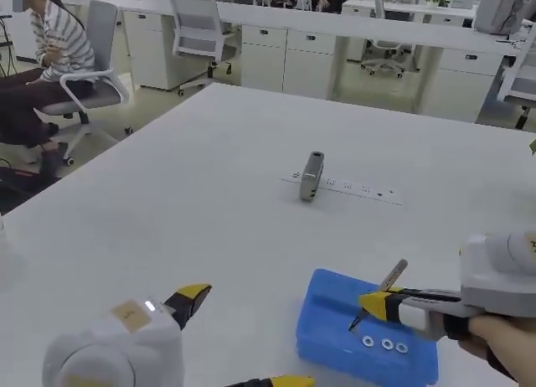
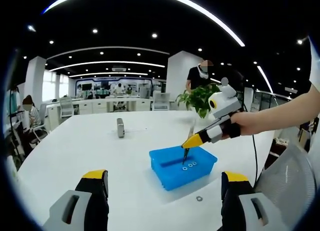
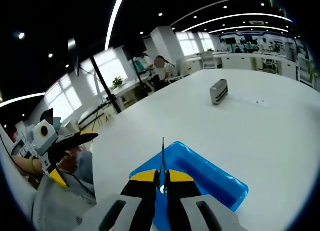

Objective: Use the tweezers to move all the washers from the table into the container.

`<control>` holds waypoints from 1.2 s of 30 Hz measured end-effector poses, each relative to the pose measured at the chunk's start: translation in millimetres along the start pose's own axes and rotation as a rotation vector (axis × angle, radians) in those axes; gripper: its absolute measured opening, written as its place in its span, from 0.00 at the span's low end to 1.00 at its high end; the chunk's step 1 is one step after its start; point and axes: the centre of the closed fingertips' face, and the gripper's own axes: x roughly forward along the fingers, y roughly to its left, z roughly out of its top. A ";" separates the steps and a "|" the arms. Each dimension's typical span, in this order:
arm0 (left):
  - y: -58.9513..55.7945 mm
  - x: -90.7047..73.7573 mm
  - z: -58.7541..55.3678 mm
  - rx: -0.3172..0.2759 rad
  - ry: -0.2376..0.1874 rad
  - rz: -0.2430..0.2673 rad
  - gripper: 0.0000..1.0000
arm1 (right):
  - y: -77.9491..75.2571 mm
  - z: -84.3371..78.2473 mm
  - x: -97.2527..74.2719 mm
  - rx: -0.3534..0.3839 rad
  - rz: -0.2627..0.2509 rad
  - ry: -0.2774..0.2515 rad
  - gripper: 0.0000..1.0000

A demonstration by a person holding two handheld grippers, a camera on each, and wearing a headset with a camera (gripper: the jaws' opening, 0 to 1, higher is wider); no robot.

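STEP: drop into container | right gripper: clamped on tweezers, tips low over washers inside | left gripper: wide apart, empty | ADVICE: ease squeeze gently, lift straight | NEXT: loose washer on surface, 5 o'clock of container

A wide white table is seen, its top flat and pale, running away to a far edge. At the near right, a blue container is set flat on the top. Farther back, around the middle, a small grey metal block is placed, and a thin white strip with small dark marks is laid out to the right of it, the block touching its left end. And in the left gripper view a single washer is spotted, lying flat on the bare top, just beside the container and apart from it.
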 end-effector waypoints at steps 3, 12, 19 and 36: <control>0.2 -0.1 -0.2 -0.002 0.002 0.001 0.96 | -2.5 -1.6 3.8 -0.004 -0.005 0.014 0.03; 0.4 -0.2 -0.6 -0.001 0.004 0.003 0.96 | -11.2 -5.8 15.5 -0.015 -0.023 0.050 0.03; 0.6 -0.4 -0.7 0.000 0.006 0.004 0.96 | -17.2 -13.1 20.4 -0.028 -0.038 0.084 0.03; 0.9 0.0 -1.5 0.003 0.010 0.006 0.96 | -18.6 -19.4 30.8 -0.122 -0.058 0.133 0.03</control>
